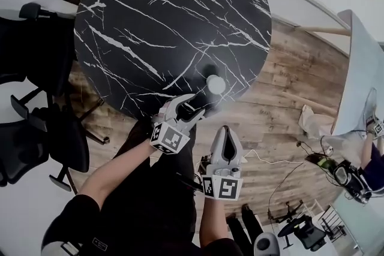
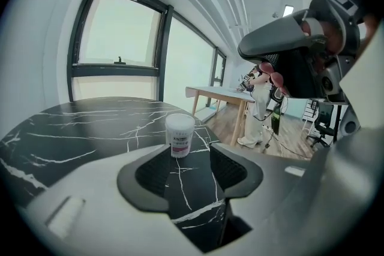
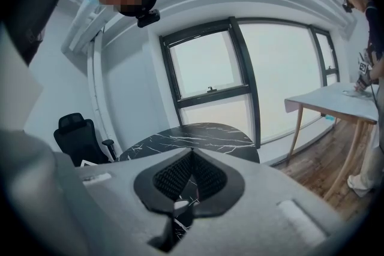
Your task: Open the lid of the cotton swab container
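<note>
White plastic, lid on, the cotton swab container (image 2: 179,135) stands on the black marble desk (image 2: 72,129) just beyond the left gripper (image 2: 187,156), centred on the gap between its parted, empty jaws. Best to slide them around the body and squeeze low, leaving the lid free for the right gripper (image 3: 191,159), whose jaws are pressed together on nothing.

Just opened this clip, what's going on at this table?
A person holds a two-jaw gripper in each hand at a round black marble table. A small white cylindrical cotton swab container stands upright near the table's near edge, and its lid appears to be on. The left gripper points at it with its jaws apart. The container stands just ahead of them, untouched. The right gripper hangs short of the table, jaws together and empty. Nothing is gripped yet.
</note>
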Demonstrator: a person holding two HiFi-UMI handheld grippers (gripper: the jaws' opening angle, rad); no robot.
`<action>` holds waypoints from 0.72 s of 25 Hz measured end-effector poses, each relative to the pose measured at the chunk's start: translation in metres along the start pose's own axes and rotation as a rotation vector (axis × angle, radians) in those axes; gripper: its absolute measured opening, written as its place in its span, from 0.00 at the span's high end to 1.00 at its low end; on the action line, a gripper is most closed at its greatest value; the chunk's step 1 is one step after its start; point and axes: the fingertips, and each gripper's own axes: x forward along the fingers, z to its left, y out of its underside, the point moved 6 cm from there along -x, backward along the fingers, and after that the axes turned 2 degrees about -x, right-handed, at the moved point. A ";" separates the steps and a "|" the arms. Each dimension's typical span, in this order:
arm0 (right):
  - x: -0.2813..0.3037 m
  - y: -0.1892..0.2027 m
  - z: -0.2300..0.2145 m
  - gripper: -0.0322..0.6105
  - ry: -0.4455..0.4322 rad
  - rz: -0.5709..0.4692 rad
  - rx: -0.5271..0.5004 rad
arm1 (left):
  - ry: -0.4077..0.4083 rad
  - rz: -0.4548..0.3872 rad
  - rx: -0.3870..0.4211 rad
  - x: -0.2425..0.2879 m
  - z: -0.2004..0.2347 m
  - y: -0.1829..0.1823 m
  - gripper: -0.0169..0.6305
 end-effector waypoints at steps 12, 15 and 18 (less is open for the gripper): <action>-0.003 0.011 -0.011 0.95 0.008 0.027 0.022 | 0.003 0.057 0.005 0.033 0.002 0.003 0.55; -0.003 0.014 -0.013 0.95 0.007 0.032 0.022 | -0.006 0.073 0.001 0.038 0.002 0.006 0.53; -0.001 0.014 -0.015 0.95 0.008 0.031 0.024 | -0.018 0.083 -0.009 0.042 0.005 0.009 0.52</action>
